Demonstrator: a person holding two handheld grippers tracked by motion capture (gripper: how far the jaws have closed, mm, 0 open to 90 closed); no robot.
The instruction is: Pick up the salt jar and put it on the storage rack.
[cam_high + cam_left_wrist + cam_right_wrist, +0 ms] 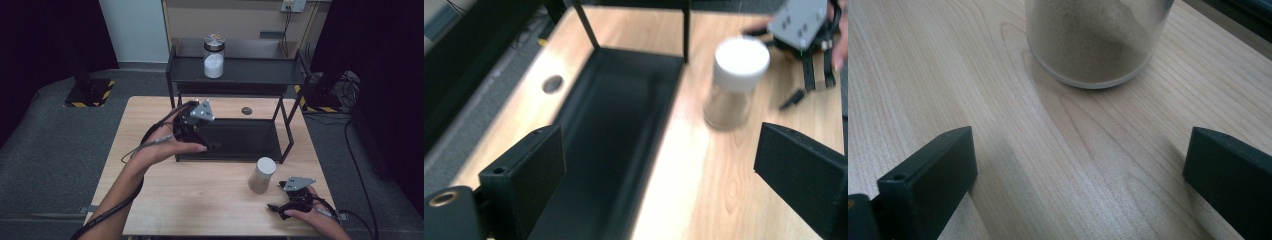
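Hovering over the left end of the black rack's lower tray (240, 142), the left gripper (209, 145) has its jaws spread wide with nothing between them; the left gripper view looks past them to the empty tray (619, 125) and on to the white-lidded jar of tan powder (735, 82). That jar (262, 175) stands upright on the wooden table (200, 195), just in front of the tray's near right corner, and it seems to be the thing to fetch. A second jar, holding white powder (214, 56), sits on the rack's top shelf (260, 70), well apart from both hands.

To the right, the right gripper (274, 207) rests low on the table beside the jar, jaws also wide and empty; in the right gripper view the jar's base (1095, 42) lies straight ahead, beyond the tips.

A good grasp probably means sliding the right gripper forward, level, until the glass body sits squarely between the pads, below the lid, then closing gently. Pushing with one jaw alone could tip the jar or nudge it against the rack.
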